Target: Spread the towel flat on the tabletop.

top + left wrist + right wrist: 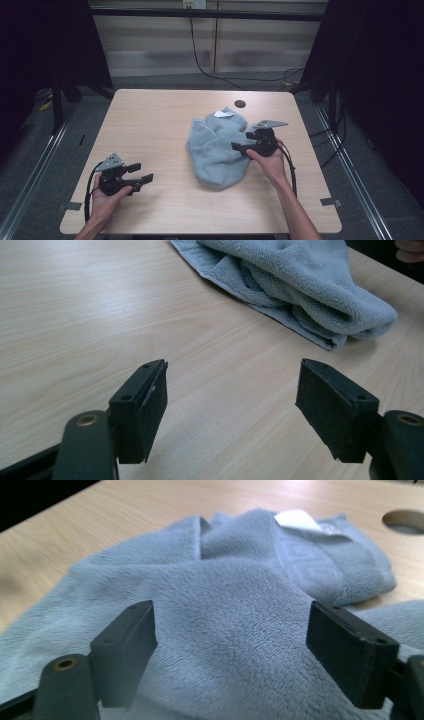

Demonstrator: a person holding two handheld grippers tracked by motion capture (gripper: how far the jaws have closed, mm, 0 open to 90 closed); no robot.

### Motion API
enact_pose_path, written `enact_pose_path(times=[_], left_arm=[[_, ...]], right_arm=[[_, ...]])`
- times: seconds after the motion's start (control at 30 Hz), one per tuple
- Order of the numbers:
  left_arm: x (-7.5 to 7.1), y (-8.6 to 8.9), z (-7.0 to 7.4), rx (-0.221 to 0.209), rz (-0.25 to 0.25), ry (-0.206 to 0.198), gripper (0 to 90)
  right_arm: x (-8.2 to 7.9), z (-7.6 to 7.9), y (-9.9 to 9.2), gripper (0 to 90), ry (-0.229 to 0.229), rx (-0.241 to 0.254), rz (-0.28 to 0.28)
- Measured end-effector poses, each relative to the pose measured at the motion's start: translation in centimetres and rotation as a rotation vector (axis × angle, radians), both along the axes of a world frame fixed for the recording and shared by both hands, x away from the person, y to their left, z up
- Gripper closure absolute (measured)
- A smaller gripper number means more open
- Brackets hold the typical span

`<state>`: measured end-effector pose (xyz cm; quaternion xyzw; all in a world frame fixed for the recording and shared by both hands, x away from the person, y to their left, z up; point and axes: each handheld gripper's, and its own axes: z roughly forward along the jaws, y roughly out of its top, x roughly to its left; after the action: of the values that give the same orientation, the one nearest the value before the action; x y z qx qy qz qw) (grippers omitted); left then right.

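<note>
A crumpled grey-blue towel lies right of the table's middle, with a white label at its far end. My right gripper hovers at the towel's right edge, jaws wide open, nothing pinched between them. In the right gripper view the towel spreads under and beyond the open jaws, label at the far side. My left gripper rests near the front left of the table, open and empty. Beyond its jaws in the left gripper view lies the folded towel.
The light wooden table has a round cable hole near its far edge, also seen as a hole in the right gripper view. Metal rails and dark curtains flank the table. Cables run on the floor behind.
</note>
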<state>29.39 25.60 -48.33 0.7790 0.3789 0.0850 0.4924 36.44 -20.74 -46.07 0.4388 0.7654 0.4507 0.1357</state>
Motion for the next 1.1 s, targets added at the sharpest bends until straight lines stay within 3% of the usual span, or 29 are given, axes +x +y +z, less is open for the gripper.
enact_pose_path(times=[0.1,0.17,0.23,0.33,0.47,0.8,1.1], left_arm=[[0.0,0.1,0.0,-0.001,0.003,0.0,28.3],[-0.1,0.1,0.1,0.001,0.003,-0.003,28.3],[0.0,0.2,0.1,-0.001,0.007,-0.005,28.3],[0.1,0.1,0.0,0.002,0.006,0.001,28.3],[0.0,-0.2,-0.1,0.007,-0.003,0.0,28.4],[0.4,-0.9,-0.1,-0.007,-0.006,0.012,28.8],[0.2,-1.8,0.7,-0.036,-0.065,0.004,30.0]], right_arm=[[0.8,-2.2,0.6,16.4,0.063,-0.029,0.019],[0.7,-3.5,1.2,25.7,0.088,-0.036,0.032],[0.3,-4.6,1.7,32.1,0.066,-0.054,0.013],[-0.3,-4.6,1.7,49.0,0.051,-0.077,0.014],[-1.2,-4.6,2.1,55.1,0.046,-0.107,0.042],[-3.8,-4.7,4.9,57.3,0.037,-0.085,0.184],[-7.2,-4.6,6.5,56.8,0.057,-0.053,0.346]])
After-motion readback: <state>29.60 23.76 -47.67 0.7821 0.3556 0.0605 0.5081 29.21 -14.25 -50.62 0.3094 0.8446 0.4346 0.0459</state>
